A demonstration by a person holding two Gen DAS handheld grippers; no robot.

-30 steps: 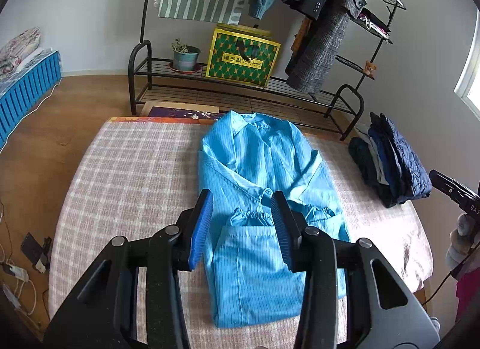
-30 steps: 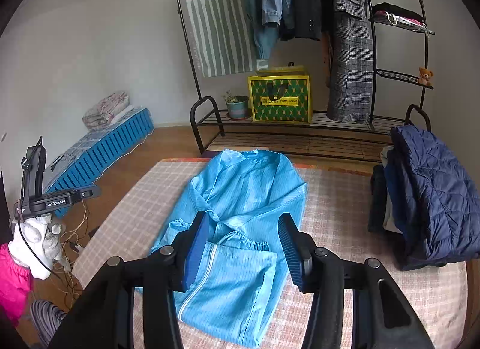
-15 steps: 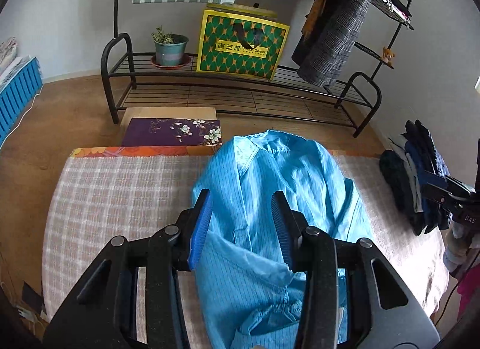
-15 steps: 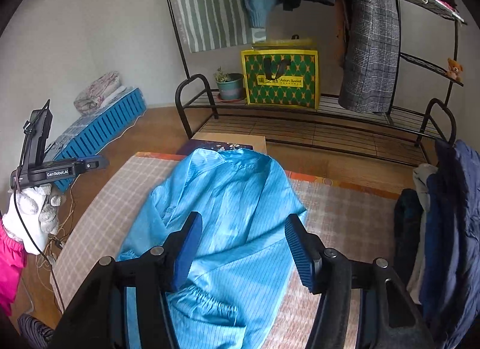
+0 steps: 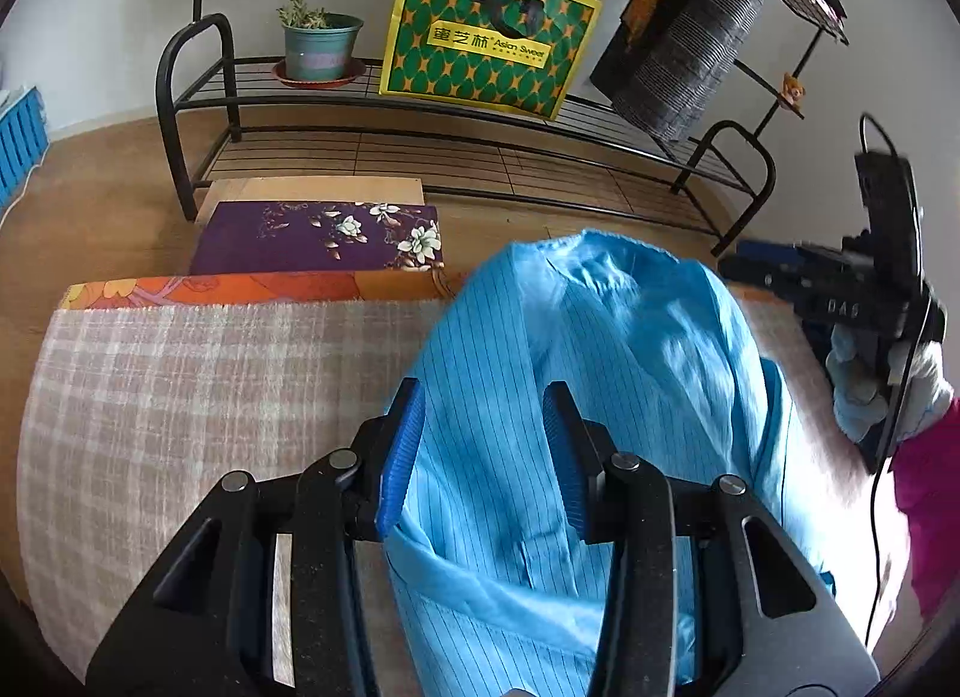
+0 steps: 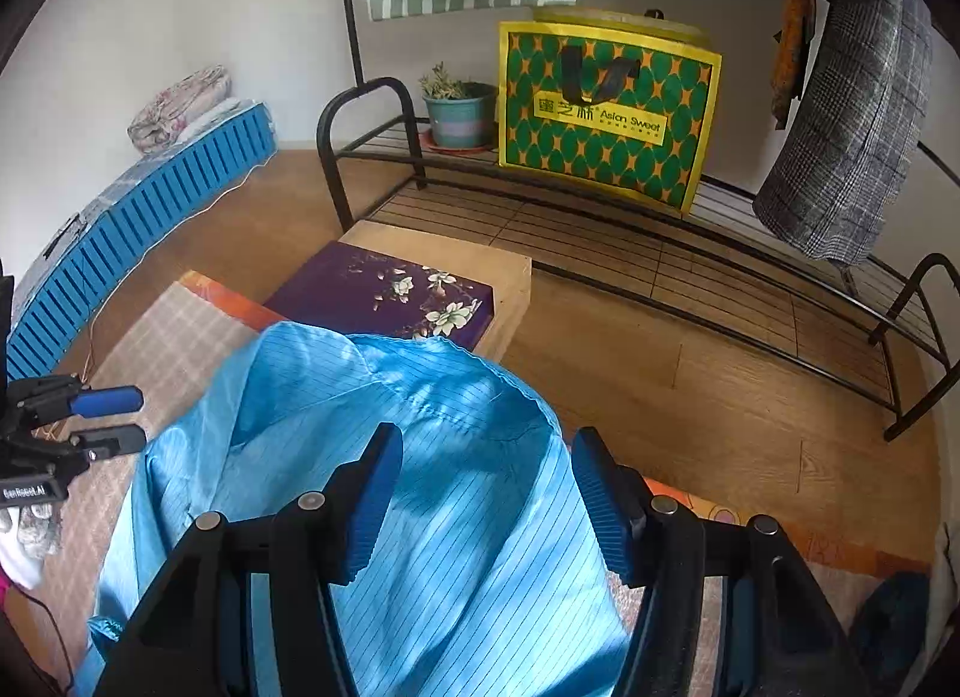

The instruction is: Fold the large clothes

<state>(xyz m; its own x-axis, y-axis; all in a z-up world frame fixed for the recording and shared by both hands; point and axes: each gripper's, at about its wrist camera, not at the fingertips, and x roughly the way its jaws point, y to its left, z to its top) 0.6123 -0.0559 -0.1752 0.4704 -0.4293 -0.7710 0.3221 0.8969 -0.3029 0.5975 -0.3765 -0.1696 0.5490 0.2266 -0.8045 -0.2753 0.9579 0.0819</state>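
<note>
**Thin blue shirt approached at the collar end, nothing gripped yet**

The blue shirt (image 5: 606,373) is spread, already partly folded, on the checked cloth (image 5: 198,397) that covers the table, its collar lying at the far edge of that cloth. It is judged to be light, thin and limp, with a slight sheen that suggests it may slide on itself and slip from a shallow pinch. No stiffness can be counted on: any part not lifted is expected to sag and drag. The seams at the shoulders and the collar band look like the firmest places to be taken, one on each side of the collar.

The left gripper (image 5: 483,457) is held over the shirt with its blue pads moderately apart and nothing pressed between them. The right gripper (image 6: 486,505) is seen above the shoulder part nearest the collar; its jaws have just been opening and stand wide, with fabric beneath them but not clamped.

The checked cloth looks soft and a little rough, so some friction against the shirt is likely. Beyond the collar, a purple flowered box (image 6: 390,301) sits on the wooden floor, then a black metal rack (image 5: 480,121) with a potted plant (image 5: 321,46) and a green and yellow bag (image 5: 486,37). Coats hang above the rack
</note>
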